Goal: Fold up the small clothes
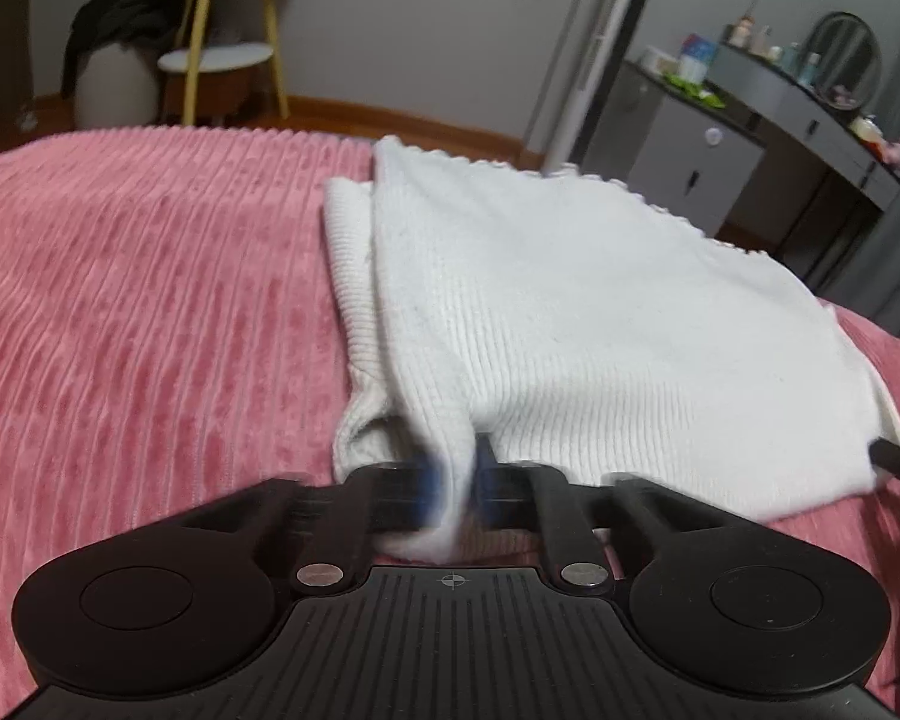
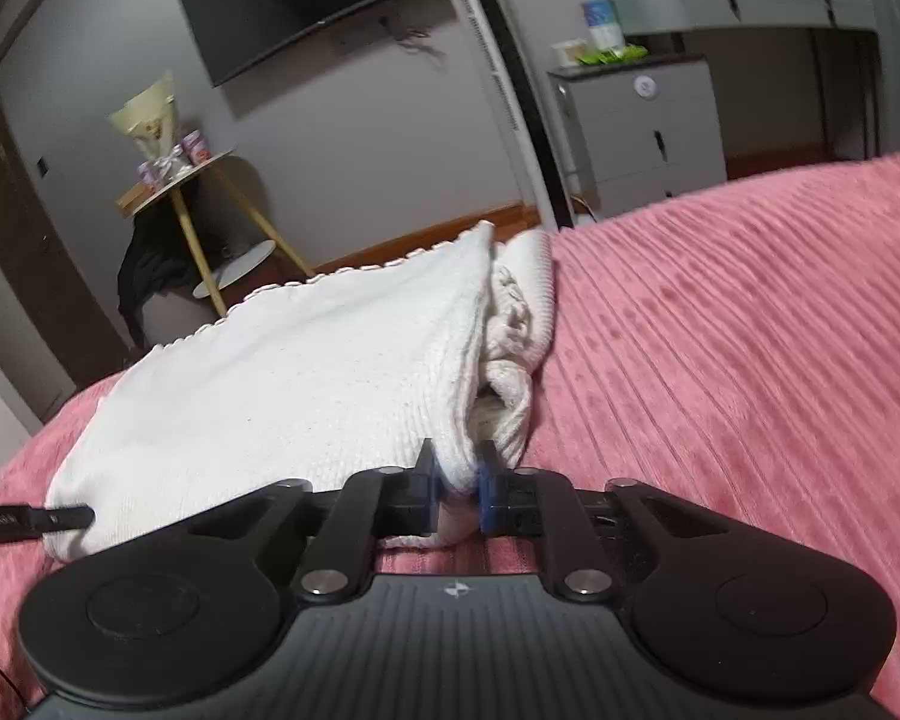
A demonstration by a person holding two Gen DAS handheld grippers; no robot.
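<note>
Bed under a pink ribbed blanket, folded white knit garment lying on it

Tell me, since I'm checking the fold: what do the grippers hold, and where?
Both hold the white knit garment by its near edge, one corner each.

The left gripper pinches the near corner of the white knitted garment (partly folded), which lies on the pink ribbed bedcover.
</note>
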